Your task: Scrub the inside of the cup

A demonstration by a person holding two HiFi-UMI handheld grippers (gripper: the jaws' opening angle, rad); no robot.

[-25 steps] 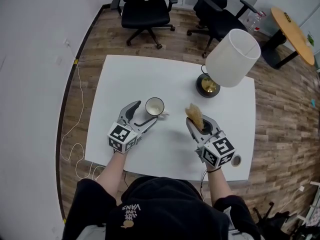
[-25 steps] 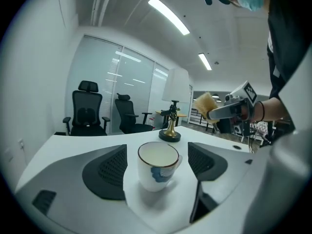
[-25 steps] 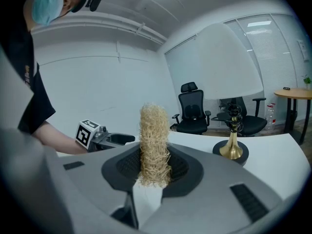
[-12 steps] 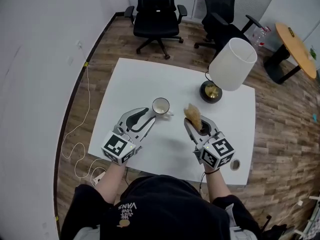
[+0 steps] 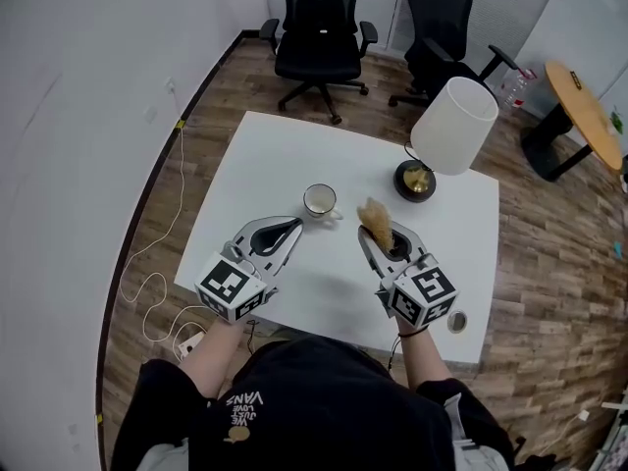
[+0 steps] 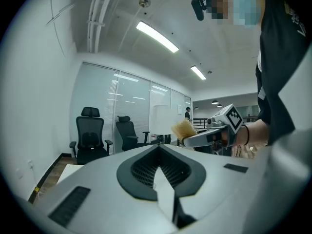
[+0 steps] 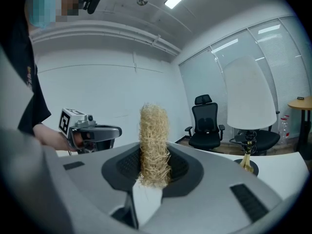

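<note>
A white cup (image 5: pixel 320 201) stands upright on the white table (image 5: pixel 265 160), with its handle to the right. My left gripper (image 5: pixel 292 227) hovers just short of it; its jaws have just been closing and now meet, shut, with nothing between them. Seen in its own view, the left gripper (image 6: pixel 158 147) shows no gap at the tips. My right gripper (image 5: pixel 371 234) is shut on a straw-coloured fibre scrubber (image 5: pixel 376 216), which sticks up from the jaws (image 7: pixel 153 140) to the right of the cup. The cup shows in neither gripper view.
A table lamp with a white shade (image 5: pixel 452 126) and a dark round base (image 5: pixel 415 181) stands at the back right of the table. A small roll (image 5: pixel 457 322) lies at the near right corner. Black office chairs (image 5: pixel 319 37) stand beyond the table, and a cable (image 5: pixel 157 263) trails on the floor at left.
The left gripper's jaws went from wide open beside the cup to shut, and it lifted and drew back from the cup. The right gripper rose a little with the scrubber.
</note>
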